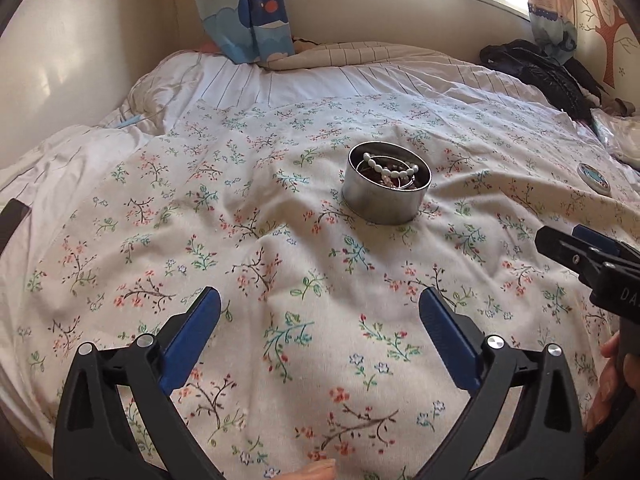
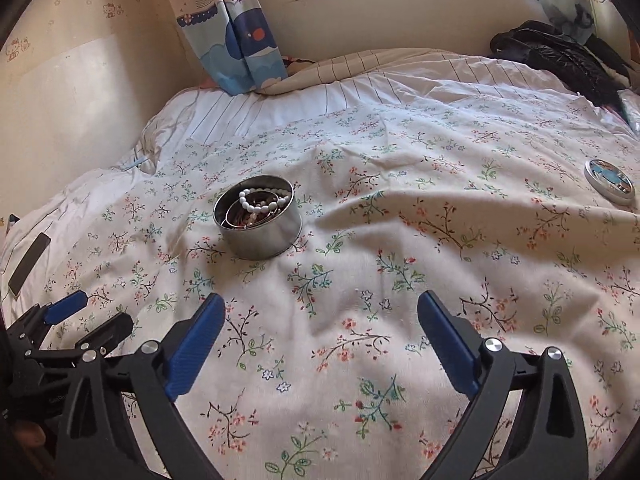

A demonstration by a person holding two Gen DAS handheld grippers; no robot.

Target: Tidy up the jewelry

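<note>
A round metal tin [image 1: 384, 200] stands open on the floral bedspread [image 1: 304, 360]. It holds a white bead bracelet [image 1: 390, 168] and darker jewelry. The tin also shows in the right wrist view [image 2: 260, 232], with the bracelet [image 2: 262, 206] on top. Its lid [image 2: 610, 186] with a blue picture lies flat far to the right; it also shows in the left wrist view [image 1: 595, 177]. My left gripper [image 1: 320, 304] is open and empty, well short of the tin. My right gripper [image 2: 320, 308] is open and empty, to the right of and short of the tin.
A black jacket [image 2: 560, 60] lies at the bed's far right corner. A dark phone [image 2: 28, 264] lies at the left edge of the bed. A whale-print curtain [image 2: 236, 40] hangs at the head of the bed, under a window.
</note>
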